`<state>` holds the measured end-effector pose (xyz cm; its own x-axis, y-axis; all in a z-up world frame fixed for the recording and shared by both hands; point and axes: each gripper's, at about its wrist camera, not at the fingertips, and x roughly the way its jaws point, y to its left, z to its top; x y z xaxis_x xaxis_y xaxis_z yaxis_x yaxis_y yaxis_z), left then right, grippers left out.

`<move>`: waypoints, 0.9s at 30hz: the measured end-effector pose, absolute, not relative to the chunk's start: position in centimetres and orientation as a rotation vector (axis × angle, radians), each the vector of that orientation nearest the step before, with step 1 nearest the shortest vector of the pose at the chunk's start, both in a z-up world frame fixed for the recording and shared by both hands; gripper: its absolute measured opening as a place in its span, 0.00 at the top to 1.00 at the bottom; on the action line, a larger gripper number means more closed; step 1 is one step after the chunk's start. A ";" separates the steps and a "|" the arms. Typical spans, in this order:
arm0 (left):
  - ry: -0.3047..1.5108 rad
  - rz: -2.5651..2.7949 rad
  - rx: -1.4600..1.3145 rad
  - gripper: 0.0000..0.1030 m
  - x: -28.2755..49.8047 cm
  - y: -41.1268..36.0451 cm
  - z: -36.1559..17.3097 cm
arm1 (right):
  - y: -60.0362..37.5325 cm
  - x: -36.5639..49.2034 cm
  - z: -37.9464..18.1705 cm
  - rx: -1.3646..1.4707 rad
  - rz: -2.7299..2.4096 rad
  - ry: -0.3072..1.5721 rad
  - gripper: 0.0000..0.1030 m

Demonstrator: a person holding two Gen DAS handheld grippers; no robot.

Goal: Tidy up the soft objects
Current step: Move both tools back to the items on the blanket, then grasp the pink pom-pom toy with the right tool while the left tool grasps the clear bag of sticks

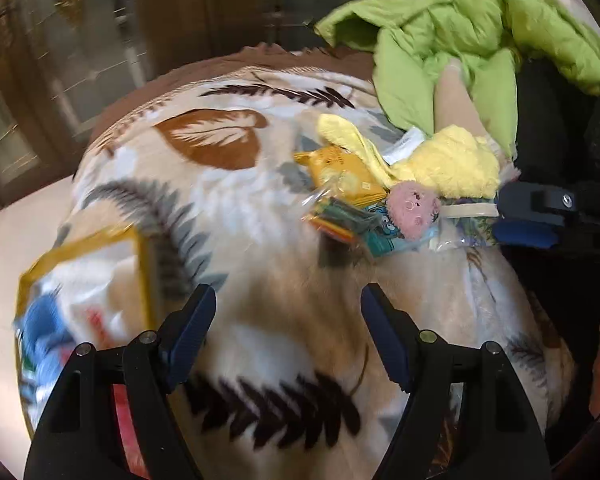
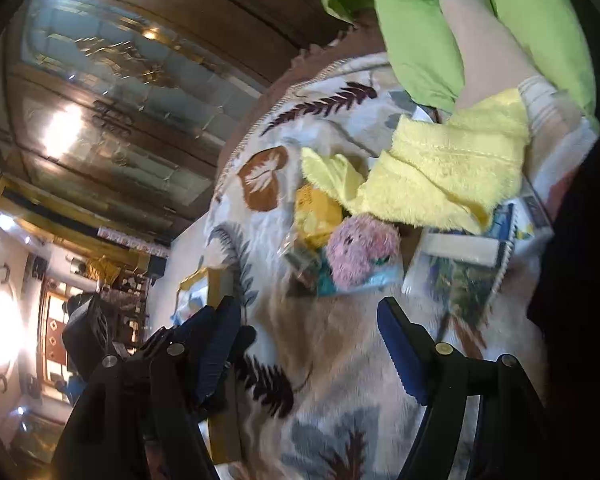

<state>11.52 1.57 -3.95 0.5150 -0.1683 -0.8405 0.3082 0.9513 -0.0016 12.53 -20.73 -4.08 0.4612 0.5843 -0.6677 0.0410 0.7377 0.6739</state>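
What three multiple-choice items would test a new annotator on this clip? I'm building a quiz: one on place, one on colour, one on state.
1. Where is the pink plush?
A. on the floor
B. on the packets just below the yellow towel
C. between the left gripper's fingers

2. What colour is the jacket at the far end of the blanket?
A. green
B. red
C. white

3. How is the left gripper?
A. shut on the towel
B. shut on the plush
C. open, empty

Answers:
1 B, the plush lies on the packets at the towel's edge.
2 A, the jacket is lime green in both views.
3 C, its fingers stand apart with only blanket between them.
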 end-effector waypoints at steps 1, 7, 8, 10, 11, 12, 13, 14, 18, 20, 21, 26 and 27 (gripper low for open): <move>0.999 -0.296 0.167 0.27 12.0 1.2 -4.3 | -20.7 13.0 -4.5 0.701 0.352 1.063 0.28; 1.060 -0.326 0.061 0.27 14.6 0.7 -5.8 | -20.6 15.7 -6.4 0.724 0.277 1.117 0.28; 1.059 -0.321 0.033 0.27 14.8 0.8 -5.9 | -20.6 15.9 -6.5 0.728 0.270 1.118 0.28; 1.064 -0.306 -0.034 0.27 15.4 1.0 -6.0 | -20.6 16.4 -6.8 0.732 0.260 1.119 0.28; 1.069 -0.300 -0.058 0.27 15.7 1.1 -6.1 | -20.5 16.6 -6.9 0.734 0.257 1.122 0.28; 1.078 -0.295 -0.091 0.27 16.0 1.1 -6.2 | -20.5 16.8 -7.2 0.742 0.253 1.126 0.28; 1.089 -0.291 -0.120 0.27 16.3 1.1 -6.4 | -20.5 16.9 -7.4 0.750 0.247 1.128 0.28; 1.098 -0.286 -0.141 0.27 16.6 1.1 -6.5 | -20.5 17.0 -7.5 0.756 0.240 1.130 0.28; 1.126 -0.265 -0.210 0.27 17.6 0.6 -7.0 | -20.3 17.4 -8.0 0.765 0.229 1.126 0.28; 1.124 -0.258 -0.204 0.27 18.0 -0.2 -7.0 | -20.1 17.7 -8.1 0.744 0.215 1.131 0.28; 1.126 -0.255 -0.197 0.27 18.2 -0.6 -7.1 | -20.0 17.8 -8.2 0.729 0.209 1.135 0.29; 1.178 -0.190 -0.170 0.27 19.1 -1.5 -8.4 | -20.2 18.5 -9.3 0.713 0.187 1.164 0.39; 1.183 -0.181 -0.166 0.27 19.3 -1.5 -8.6 | -20.1 18.6 -9.3 0.697 0.188 1.166 0.43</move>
<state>19.27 -1.54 -8.65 0.3673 -0.2264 -0.9021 0.0530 0.9734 -0.2228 18.58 -20.08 -9.31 0.4055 0.4809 -0.7774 0.2116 0.7779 0.5916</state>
